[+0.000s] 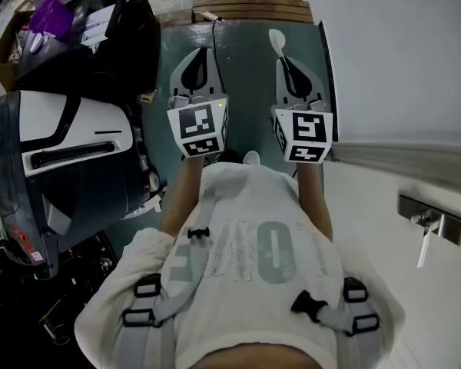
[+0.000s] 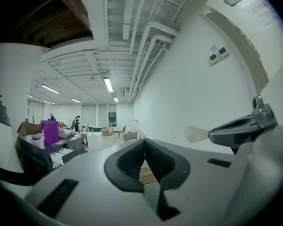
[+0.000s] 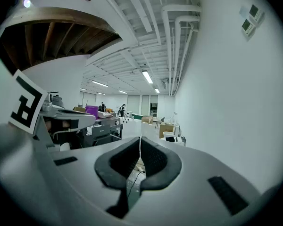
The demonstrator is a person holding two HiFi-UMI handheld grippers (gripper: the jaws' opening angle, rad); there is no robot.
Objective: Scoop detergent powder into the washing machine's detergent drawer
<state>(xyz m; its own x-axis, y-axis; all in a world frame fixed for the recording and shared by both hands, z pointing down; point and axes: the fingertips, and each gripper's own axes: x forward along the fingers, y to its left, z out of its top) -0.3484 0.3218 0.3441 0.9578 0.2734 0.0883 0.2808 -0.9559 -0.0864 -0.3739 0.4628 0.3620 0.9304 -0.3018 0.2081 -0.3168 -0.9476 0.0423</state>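
Both grippers are held out over a dark green floor (image 1: 246, 75) in the head view. My right gripper (image 1: 285, 60) is shut on the handle of a white scoop (image 1: 276, 41), whose bowl sticks out past the fingertips. In the right gripper view the jaws (image 3: 140, 144) are closed on the thin white edge of that handle. The left gripper view shows the scoop (image 2: 196, 134) and the right gripper from the side. My left gripper (image 1: 202, 54) is shut with nothing in it, its pads meeting (image 2: 145, 147). No detergent, drawer or washing machine front is in view.
A black and white machine (image 1: 61, 152) stands close on the left. Wooden slats (image 1: 250, 2) lie ahead. A white surface with a metal latch (image 1: 434, 225) runs along the right. A cart carries a purple container (image 2: 50, 132). People stand far off in the hall.
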